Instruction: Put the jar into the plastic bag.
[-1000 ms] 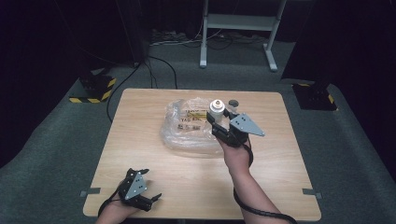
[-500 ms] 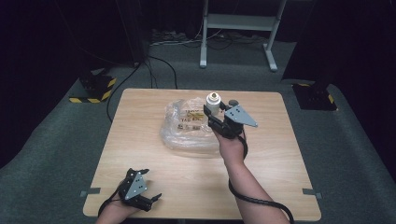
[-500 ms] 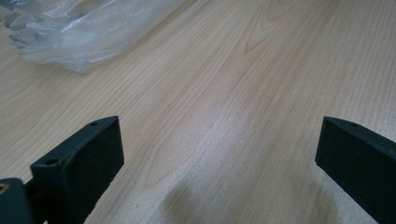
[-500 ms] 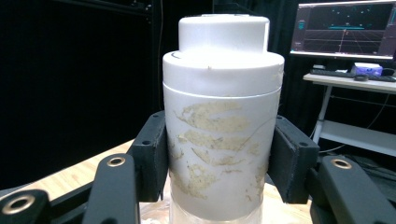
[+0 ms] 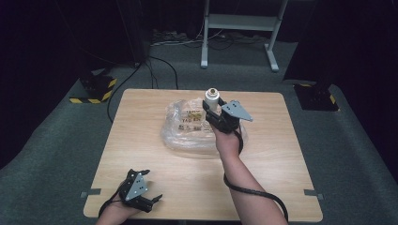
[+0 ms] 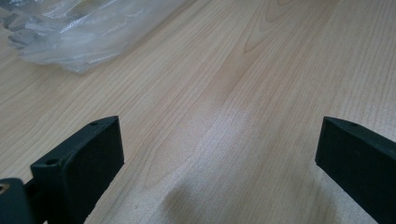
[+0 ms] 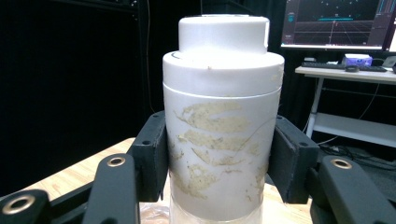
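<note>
- White bottle [image 7: 222, 116]: a lidded cylinder with torn label residue on its side, held upright above the crumpled clear plastic bag [image 5: 187, 126] that lies on the far middle of the wooden table [image 5: 277, 154].
- Right gripper [image 5: 217, 114]: raised over the bag, its two black jaws pinching the bottle's body from either side, just below the lid.
- Left gripper [image 5: 141, 197]: low at the table's near left edge, well apart from the bag; its jaws are spread wide over bare wood with nothing between them.
- A desk with a monitor [image 7: 334, 23] stands in the dark room beyond the table.
</note>
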Motion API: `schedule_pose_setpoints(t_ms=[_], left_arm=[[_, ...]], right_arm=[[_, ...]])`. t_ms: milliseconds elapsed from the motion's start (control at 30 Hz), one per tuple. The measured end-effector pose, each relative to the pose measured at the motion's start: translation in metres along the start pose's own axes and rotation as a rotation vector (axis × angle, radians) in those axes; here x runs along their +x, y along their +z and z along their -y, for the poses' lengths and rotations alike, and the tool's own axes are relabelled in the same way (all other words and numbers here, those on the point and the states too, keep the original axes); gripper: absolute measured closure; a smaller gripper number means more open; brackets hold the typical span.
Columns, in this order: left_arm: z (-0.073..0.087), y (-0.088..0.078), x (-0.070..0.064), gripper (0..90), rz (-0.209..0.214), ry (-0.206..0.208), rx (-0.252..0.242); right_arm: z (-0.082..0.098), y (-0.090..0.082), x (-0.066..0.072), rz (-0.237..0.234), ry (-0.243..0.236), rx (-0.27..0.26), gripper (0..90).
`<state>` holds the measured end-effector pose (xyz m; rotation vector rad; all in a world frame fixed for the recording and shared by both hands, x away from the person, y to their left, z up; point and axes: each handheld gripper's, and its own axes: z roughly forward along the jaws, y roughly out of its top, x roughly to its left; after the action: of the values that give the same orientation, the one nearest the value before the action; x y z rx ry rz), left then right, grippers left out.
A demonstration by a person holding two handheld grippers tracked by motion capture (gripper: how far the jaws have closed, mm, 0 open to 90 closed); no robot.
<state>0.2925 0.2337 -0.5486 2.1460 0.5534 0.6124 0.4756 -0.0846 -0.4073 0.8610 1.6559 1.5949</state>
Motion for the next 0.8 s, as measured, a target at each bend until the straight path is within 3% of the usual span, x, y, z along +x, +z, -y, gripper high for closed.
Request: schedule_pose_setpoints(t_ms=[433,600,800], left_arm=[[0.000,0.000,0.000,1.4,0.005,0.001,-0.002],[0.000,0.000,0.000,1.4,0.006,0.002,-0.004],[0.000,0.000,0.000,1.4,0.007,0.002,-0.006]], right_arm=[[0.008,0.017,0.003,0.025,0.003,0.046,45.9],[0.014,0.023,0.006,0.026,0.018,0.088,45.9],[0.020,0.032,0.009,0.028,0.026,0.183,45.9]])
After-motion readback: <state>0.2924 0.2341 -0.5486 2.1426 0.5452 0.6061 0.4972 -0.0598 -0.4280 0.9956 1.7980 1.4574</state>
